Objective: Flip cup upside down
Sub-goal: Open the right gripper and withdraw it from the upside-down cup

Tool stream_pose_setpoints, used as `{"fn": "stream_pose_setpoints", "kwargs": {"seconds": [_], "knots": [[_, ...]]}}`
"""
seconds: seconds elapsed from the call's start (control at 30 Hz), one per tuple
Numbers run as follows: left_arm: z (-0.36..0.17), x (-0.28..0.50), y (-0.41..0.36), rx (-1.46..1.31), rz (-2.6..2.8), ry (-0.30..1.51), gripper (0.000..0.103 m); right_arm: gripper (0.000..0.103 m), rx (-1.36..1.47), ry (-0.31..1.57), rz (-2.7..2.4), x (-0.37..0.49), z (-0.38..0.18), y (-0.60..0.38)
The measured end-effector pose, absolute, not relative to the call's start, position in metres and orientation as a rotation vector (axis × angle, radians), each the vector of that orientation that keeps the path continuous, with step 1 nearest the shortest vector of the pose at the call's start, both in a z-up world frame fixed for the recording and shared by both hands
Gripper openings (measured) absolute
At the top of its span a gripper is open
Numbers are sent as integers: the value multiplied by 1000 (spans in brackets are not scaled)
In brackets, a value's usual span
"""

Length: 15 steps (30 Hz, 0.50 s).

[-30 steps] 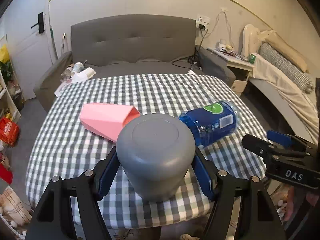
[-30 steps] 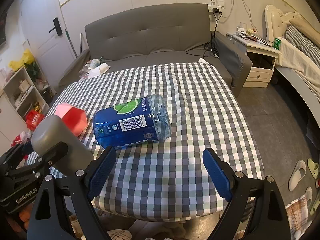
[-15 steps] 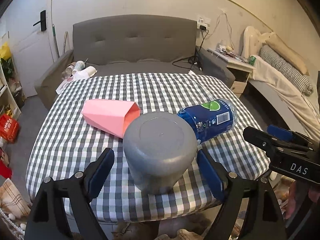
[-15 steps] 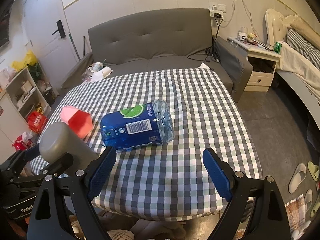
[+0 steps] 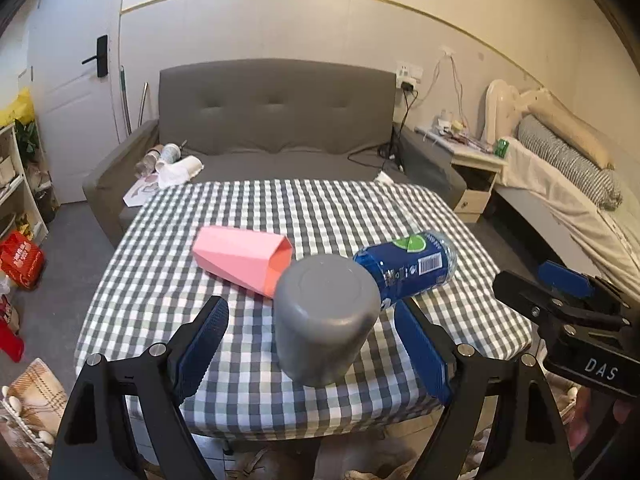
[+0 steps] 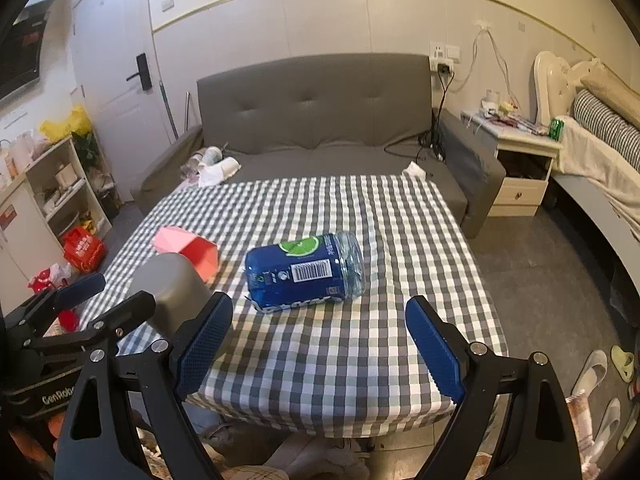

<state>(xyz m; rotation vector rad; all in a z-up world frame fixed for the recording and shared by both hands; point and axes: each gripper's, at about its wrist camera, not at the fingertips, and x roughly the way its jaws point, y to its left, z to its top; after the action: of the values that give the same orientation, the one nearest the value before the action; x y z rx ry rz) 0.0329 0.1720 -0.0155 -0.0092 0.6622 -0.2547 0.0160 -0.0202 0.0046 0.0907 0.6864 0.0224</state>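
Note:
A grey cup (image 5: 326,320) stands upside down, flat base up, on the checked tablecloth (image 5: 256,220) near the table's front edge. It also shows in the right wrist view (image 6: 172,292) at the left. My left gripper (image 5: 314,346) is open, its blue pads apart on either side of the cup and clear of it. My right gripper (image 6: 320,348) is open and empty over the table's front edge, to the right of the cup.
A pink faceted cup (image 5: 244,260) lies on its side behind the grey cup. A blue-labelled plastic bottle (image 6: 306,274) lies on its side to its right. A grey sofa (image 5: 276,128) stands behind the table, a nightstand (image 6: 520,164) and bed at right.
My left gripper has opened, let go of the grey cup and drawn back. The cup stays upside down on the cloth. My right gripper has also backed away a little.

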Motion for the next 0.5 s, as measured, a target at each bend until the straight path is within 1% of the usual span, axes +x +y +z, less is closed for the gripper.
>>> {"fn": "stream_pose_setpoints", "kwargs": {"seconds": [0.1,0.2,0.3,0.4,0.47,0.5], "knots": [[-7,26,179,-12,-242,634,89,89,85,654,30,5,13,-17],[0,17,189,-14,-224,602,95,89,69,622,44,-8,19,-11],[3,8,200,-12,-194,581,99,89,55,601,58,-17,23,-6],[0,2,212,-4,-165,583,99,97,46,590,62,-26,24,0],[-3,-1,219,-6,-153,591,99,100,49,586,64,-30,23,3],[-3,-3,221,-14,-154,593,99,103,49,586,66,-31,22,4]]}}
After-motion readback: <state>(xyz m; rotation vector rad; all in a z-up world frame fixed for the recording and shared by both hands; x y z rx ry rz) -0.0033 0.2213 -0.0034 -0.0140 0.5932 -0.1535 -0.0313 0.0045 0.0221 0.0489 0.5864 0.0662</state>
